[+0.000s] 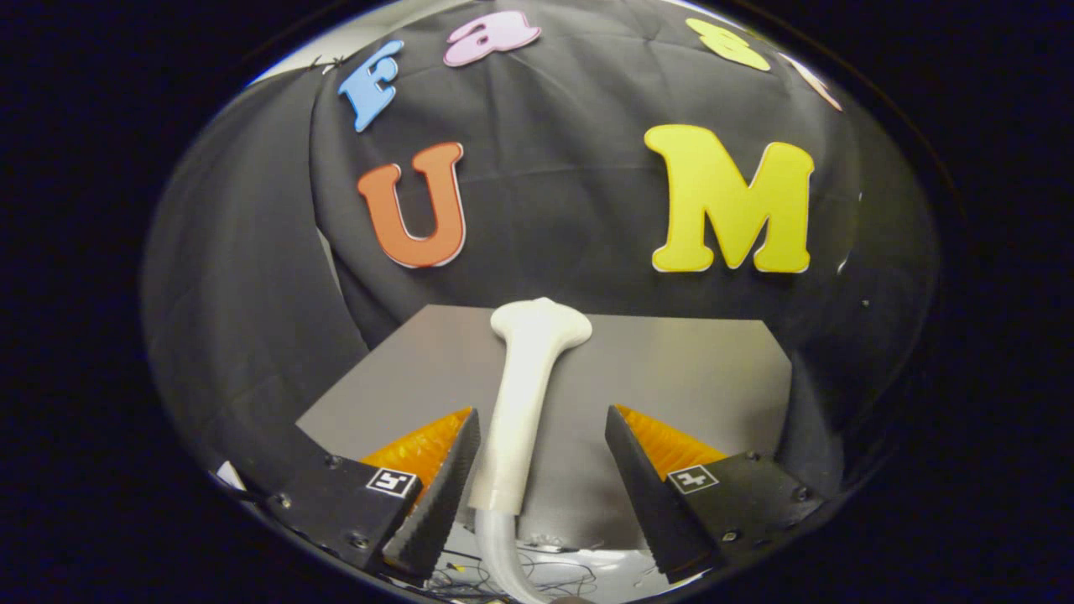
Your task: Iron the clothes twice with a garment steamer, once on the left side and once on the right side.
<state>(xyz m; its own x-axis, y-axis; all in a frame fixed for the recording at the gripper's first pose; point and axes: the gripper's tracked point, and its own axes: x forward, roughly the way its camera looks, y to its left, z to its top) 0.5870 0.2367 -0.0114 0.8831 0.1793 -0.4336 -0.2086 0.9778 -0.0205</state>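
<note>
**Steamer lies between the open fingers**

In the gripper view I see my claw (542, 457) wide open, holding nothing. The white garment steamer head (529, 394) lies on the grey bench (688, 369) between the fingers, close beside the left one, its hose (502, 545) trailing back.

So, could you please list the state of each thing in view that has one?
Gripper: jaws open, one on each side of the steamer handle, neither clearly pressing it.
Garment steamer: lying on the table, head pointing away beyond the jaws, ungrasped.
Hose: attached to the handle's near end.
Grey table: flat.
</note>
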